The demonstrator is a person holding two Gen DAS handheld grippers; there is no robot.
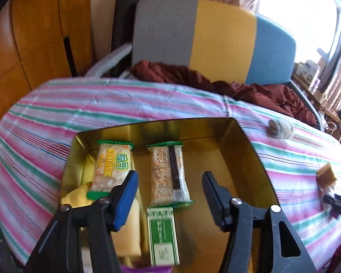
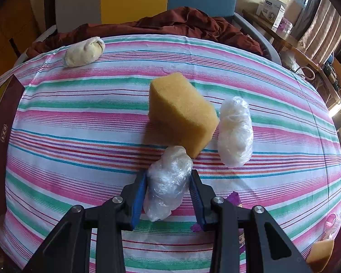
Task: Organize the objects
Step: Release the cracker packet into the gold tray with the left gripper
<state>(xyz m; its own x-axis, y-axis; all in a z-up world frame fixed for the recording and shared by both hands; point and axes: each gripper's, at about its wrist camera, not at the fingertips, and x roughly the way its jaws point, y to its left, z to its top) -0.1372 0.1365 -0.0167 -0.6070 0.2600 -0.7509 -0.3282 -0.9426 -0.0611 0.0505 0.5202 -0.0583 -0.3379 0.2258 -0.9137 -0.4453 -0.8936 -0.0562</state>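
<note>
My left claw [image 1: 169, 195] hangs over the gold tin box [image 1: 245, 141]. Its jaws are partly open and hold nothing. In the box I count three snack bars in plain sight: one yellow bar with green ends [image 1: 112, 166], one speckled bar [image 1: 169, 173] beside it, and one green and white bar [image 1: 162, 234] just under that. More yellow packs sit at the left side, but I cannot count them.

My right claw [image 2: 168, 190] squeezes one clear plastic ball [image 2: 168, 182] that rests on the striped cloth [image 2: 79, 136]. A second plastic ball [image 2: 235, 132], whiter, lies near it. One big yellow sponge [image 2: 181, 111] sits between them, touching my ball. One rolled cream rag [image 2: 84, 51] lies far back, well apart. A second bit of sponge [image 2: 320, 253] peeks in at the corner.
</note>
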